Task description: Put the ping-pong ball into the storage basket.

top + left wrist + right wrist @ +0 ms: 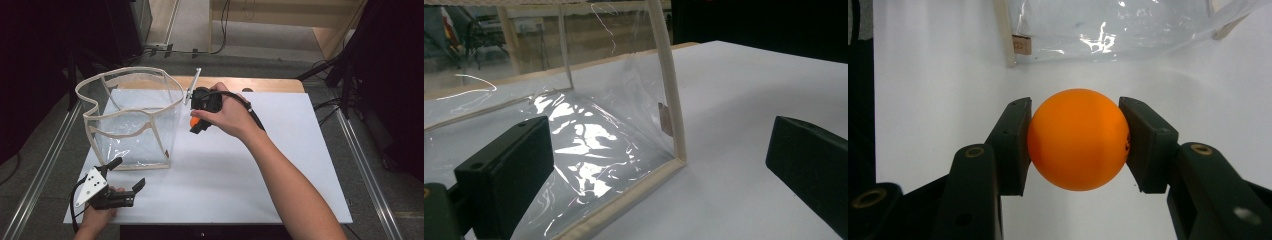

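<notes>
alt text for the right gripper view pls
The right gripper clamps an orange ball between its two black jaws, over a white table surface. Beyond it stands a clear plastic bag with cream trim.
</notes>
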Demonstrator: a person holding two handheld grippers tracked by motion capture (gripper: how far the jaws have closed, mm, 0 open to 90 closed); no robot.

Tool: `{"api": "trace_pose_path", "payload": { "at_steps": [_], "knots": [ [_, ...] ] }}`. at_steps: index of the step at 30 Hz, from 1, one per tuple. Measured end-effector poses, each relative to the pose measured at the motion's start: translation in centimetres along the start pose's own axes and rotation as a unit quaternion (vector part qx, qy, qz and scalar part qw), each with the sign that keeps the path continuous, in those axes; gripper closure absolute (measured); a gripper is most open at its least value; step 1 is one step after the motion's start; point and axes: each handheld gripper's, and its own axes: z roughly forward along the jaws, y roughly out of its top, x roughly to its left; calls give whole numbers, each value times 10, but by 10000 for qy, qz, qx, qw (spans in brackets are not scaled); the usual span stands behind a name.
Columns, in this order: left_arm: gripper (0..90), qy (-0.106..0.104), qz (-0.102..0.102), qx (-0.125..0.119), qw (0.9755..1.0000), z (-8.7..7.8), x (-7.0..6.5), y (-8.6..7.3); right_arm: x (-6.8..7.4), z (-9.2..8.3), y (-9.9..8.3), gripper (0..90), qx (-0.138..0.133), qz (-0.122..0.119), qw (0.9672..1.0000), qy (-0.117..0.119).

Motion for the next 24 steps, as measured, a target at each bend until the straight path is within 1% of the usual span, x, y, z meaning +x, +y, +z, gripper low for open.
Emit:
{"api": "trace_pose_path", "payload": {
  "at_steps": [1, 2, 4, 5, 6, 9, 12, 20, 21, 24],
  "knots": [
    [0, -4, 0, 1, 10000, 0, 0, 0, 0, -1, 1, 474, -5, 35, 10000, -11],
    [0, 0, 3, 0, 10000, 0, 0, 0, -1, -2, 1, 474, -15, 6, 10000, 7],
    [0, -2, 7, 0, 10000, 0, 0, 0, -2, -4, 3, 475, -2, 26, 10000, 9],
    [0, -1, 8, -1, 10000, 0, 0, 0, -2, -6, 3, 475, -2, 78, 10000, 33],
    [0, 0, 7, -5, 10000, 0, 0, 0, -3, -7, 4, 475, -6, 28, 10000, 38],
    [0, -1, 7, -4, 10000, 0, 0, 0, -3, -10, 6, 475, 6, 66, 10000, 40],
    [0, -1, 9, -4, 10000, 0, 0, 0, -5, -13, 9, 475, -38, 9, 10000, 65],
    [0, -4, 6, -12, 10000, 0, 0, 0, -7, -22, 16, 475, -58, -8, 10000, 39],
    [0, -4, 6, -13, 10000, 0, 0, 0, -8, -23, 17, 475, -68, -39, 10000, 57],
    [0, -11, 10, -13, 10000, 0, 0, 0, -9, -26, 19, 475, -69, -15, 10000, 68]
  ]
}}
